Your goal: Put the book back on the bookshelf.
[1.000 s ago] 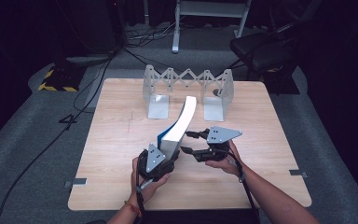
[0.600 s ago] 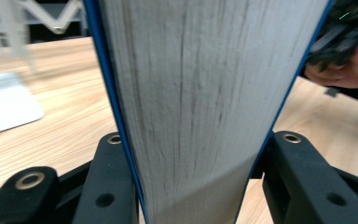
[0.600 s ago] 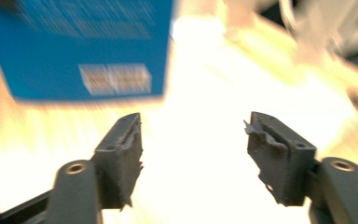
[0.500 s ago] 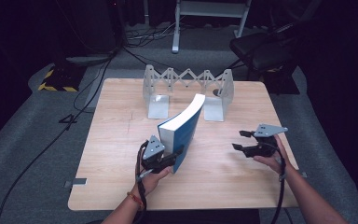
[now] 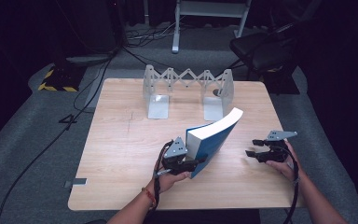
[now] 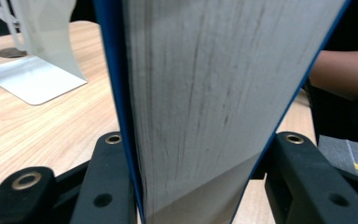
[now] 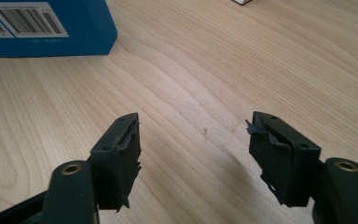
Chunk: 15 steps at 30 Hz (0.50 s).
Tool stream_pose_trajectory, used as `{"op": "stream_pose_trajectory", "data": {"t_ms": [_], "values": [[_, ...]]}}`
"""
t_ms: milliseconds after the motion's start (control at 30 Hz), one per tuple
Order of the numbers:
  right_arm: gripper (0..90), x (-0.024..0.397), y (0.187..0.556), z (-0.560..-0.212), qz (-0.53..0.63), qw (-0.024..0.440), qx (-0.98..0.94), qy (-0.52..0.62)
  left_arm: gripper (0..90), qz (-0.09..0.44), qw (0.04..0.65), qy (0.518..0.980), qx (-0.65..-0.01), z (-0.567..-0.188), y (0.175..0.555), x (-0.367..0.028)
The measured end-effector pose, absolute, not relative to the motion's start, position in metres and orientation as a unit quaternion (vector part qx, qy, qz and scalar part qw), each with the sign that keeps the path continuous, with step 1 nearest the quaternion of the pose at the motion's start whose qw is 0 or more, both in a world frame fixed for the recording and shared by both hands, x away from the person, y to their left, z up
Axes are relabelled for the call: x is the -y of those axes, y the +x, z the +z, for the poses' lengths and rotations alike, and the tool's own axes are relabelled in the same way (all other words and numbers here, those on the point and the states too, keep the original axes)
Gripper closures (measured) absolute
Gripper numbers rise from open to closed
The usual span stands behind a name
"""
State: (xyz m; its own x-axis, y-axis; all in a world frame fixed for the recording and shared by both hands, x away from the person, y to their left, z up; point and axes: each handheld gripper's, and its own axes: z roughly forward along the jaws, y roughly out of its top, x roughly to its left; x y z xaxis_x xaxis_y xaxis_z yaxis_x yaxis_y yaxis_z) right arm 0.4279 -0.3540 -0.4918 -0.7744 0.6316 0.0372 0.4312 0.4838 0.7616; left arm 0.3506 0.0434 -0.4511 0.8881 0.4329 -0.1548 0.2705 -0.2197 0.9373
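With my left gripper [image 5: 185,164] clamped on the blue book [image 5: 213,138] tilted above the table's [image 5: 121,154] middle, I should keep it upright toward the bookends [image 5: 188,91], my right gripper [image 5: 260,150] empty, jaws having just closed slightly.

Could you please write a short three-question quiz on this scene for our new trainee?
1. True or false: the right gripper holds the blue book.
2. Which gripper's jaws clamp the book: A. left gripper, B. right gripper, C. both?
3. What stands on the wooden table behind the book?

Key
1. False: its jaws are open over bare wood, away from the book.
2. A: the book stands on edge between the left gripper's jaws.
3. A metal expanding bookend rack.
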Motion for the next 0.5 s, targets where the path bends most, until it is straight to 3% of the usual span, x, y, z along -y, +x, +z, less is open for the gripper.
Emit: {"op": "stream_pose_trajectory", "data": {"t_ms": [500], "values": [[36.2,0.348,0.431,-0.503,0.405,0.112,-0.857,0.299,58.7,0.048,0.572,0.791,-0.212,-0.447,0.353,-0.056]]}}
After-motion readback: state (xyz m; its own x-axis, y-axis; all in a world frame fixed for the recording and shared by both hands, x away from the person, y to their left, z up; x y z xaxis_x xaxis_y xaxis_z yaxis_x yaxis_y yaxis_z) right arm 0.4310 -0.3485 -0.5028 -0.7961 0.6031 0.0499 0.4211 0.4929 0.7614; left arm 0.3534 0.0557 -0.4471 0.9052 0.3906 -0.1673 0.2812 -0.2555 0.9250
